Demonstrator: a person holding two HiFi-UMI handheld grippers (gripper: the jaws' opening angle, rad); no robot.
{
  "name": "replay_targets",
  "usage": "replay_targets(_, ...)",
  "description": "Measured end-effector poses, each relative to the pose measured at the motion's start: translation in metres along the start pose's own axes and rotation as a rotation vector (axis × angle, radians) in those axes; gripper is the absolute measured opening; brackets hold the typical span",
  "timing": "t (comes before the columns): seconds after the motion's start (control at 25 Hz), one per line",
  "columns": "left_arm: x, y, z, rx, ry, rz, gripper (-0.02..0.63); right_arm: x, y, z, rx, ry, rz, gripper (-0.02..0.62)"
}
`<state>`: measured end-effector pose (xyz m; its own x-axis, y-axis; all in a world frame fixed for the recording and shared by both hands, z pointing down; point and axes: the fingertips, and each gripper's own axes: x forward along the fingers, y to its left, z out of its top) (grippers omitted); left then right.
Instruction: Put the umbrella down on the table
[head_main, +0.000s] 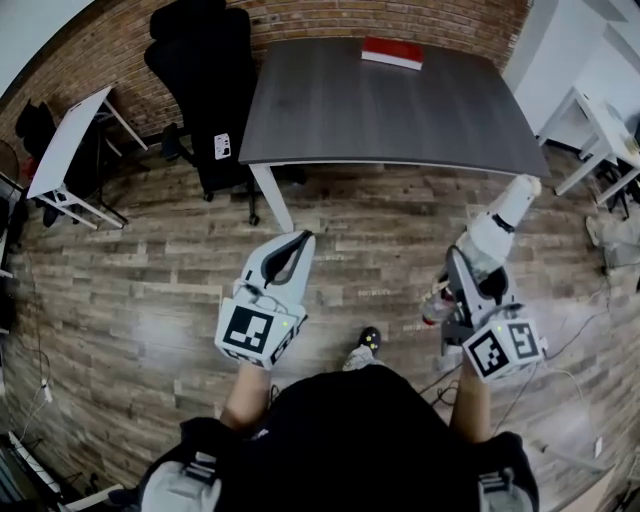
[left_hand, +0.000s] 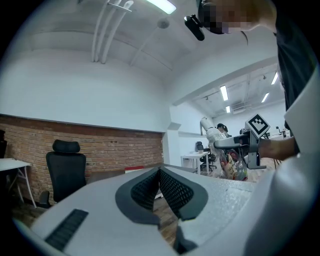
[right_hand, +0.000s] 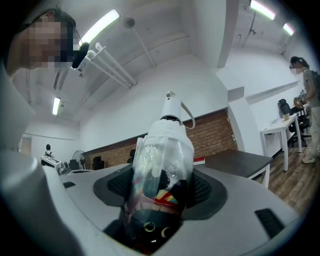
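Two grippers hang level in front of the person, both short of the table. On the left stands a black office chair (head_main: 200, 75). The left gripper (head_main: 297, 243) has its jaws drawn together with nothing between them, so it takes no part in the carry. It does best to keep out to its own side, clear of the chair and of the table's near corner. Ahead, the dark table (head_main: 380, 115) is well apart from both grippers and bare except for a red book (head_main: 392, 52) at its far edge, so most of the top is free. On the right, the right gripper (head_main: 468, 268) is clamped round the folded umbrella (head_main: 497, 225). The umbrella sits in a clear sleeve over the wooden floor (head_main: 140, 270), its white end pointing toward the table's near right corner. The step in hand looks to be the carry to the table. To do it well, the protruding white end should cross the rim with room to spare, and the umbrella should be lowered flat onto open tabletop, away from the book and the edges. The jaws should part only once the top bears its whole length, since a round bundle in a slick sleeve may roll or slide. The gripper can then draw straight back.
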<state>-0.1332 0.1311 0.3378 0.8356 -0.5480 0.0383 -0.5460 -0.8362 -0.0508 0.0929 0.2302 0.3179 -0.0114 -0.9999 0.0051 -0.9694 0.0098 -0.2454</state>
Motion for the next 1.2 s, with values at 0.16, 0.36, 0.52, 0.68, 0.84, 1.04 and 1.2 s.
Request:
replay_targets(0.16, 0.035, -0.002, 0.001, -0.003, 0.012, 0.028, 0.003, 0.019, -0.032, 0.008, 0.001, 0.005, 0.023, 0.285)
replay_targets(0.36, 0.076, -0.019, 0.012, 0.015, 0.012, 0.031, 0.003, 0.037, -0.072, 0.018, 0.015, 0.001, 0.052, 0.285)
replay_targets(0.52, 0.091, -0.031, 0.012, 0.02, 0.022, 0.056, 0.003, 0.044, -0.094, 0.02, 0.015, 0.002, 0.085, 0.285)
replay_targets(0.68, 0.096, -0.035, 0.011, 0.025, 0.028, 0.069, 0.003, 0.046, -0.101, 0.016, 0.025, 0.011, 0.109, 0.285)
replay_targets(0.84, 0.101, -0.039, 0.015, 0.051, 0.008, 0.065, 0.003, 0.045, -0.106, 0.009, 0.045, 0.025, 0.116, 0.285)
replay_targets(1.04, 0.116, -0.044, 0.014, 0.058, 0.041, 0.04, 0.003, 0.037, -0.11, 0.008, 0.053, 0.023, 0.108, 0.285)
replay_targets(1.2, 0.132, -0.052, 0.021, 0.077, 0.022, 0.014, 0.003, 0.031, -0.116, 0.012, 0.052, 0.013, 0.104, 0.285)
